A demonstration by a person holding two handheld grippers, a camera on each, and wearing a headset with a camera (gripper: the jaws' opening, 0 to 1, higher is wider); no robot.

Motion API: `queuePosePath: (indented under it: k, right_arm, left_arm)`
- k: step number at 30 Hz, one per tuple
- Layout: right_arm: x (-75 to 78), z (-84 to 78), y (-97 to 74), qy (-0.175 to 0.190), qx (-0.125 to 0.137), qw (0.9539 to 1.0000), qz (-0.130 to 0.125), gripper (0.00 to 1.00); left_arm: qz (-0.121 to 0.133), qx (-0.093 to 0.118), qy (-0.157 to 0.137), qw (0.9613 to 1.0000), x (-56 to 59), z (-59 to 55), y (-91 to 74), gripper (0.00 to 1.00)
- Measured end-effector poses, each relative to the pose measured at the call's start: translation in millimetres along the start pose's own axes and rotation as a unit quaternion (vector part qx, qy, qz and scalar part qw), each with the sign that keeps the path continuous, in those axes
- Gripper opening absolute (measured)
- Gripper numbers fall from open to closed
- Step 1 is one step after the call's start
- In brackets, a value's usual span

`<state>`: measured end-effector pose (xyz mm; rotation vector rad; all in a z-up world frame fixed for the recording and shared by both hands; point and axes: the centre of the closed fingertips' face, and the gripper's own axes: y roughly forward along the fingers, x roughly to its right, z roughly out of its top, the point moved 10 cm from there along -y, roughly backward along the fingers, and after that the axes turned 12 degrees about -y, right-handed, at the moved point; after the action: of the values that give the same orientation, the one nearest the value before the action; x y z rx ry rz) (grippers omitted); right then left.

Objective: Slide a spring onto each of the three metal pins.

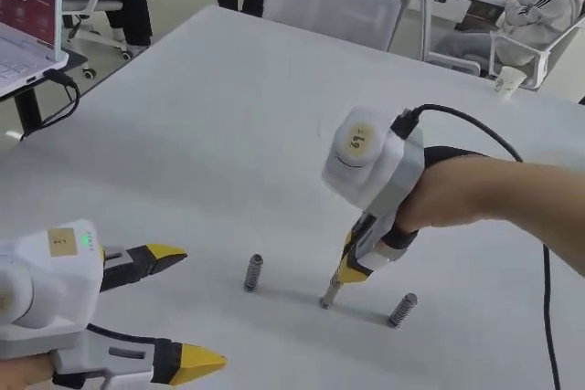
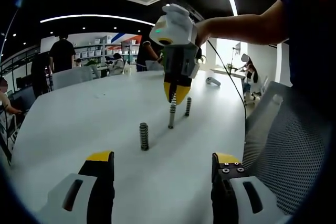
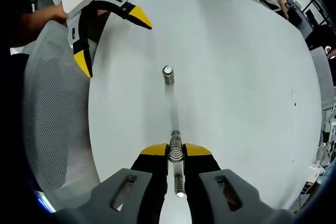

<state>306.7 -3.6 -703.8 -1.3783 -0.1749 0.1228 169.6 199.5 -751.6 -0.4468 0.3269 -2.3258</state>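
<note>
Three springs stand upright on the tabletop [image 1: 228, 116]: a left spring [image 1: 253, 272], a middle spring [image 1: 329, 297] and a right spring [image 1: 402, 310]. Bare pin metal can be counted under one of them, the middle spring. There are two sets of tongs, the left tongs [image 1: 201, 308] and the right tongs [image 1: 347, 273], each with two yellow tips, four tips in all. Farther off there is one laptop [image 1: 27, 15] and one paper cup [image 1: 507, 81]. One black cable [image 1: 548, 280] runs from the right tongs.
</note>
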Motion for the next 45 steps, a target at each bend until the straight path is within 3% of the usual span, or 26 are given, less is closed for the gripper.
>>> queuePosePath:
  k: [22, 35, 45]
  right_arm:
    - [-1.3, -1.2, 34.8, 0.004, -0.016, 0.9998, -0.005, 0.08]
    - [-0.1, -1.3, 38.4, 0.010, -0.011, 0.9999, -0.004, 0.09]
    - [-2.8, -4.5, 32.4, 0.016, 0.014, 0.9997, -0.012, 0.19]
  left_arm:
    - [0.001, -0.002, 0.000, 1.0000, 1.0, 2.0, -2.5, 0.71]
    - [-0.002, -0.002, 0.000, 1.0000, 1.4, 2.8, -1.7, 0.70]
    - [-0.002, -0.006, 0.001, 1.0000, 1.4, 2.7, -2.7, 0.70]
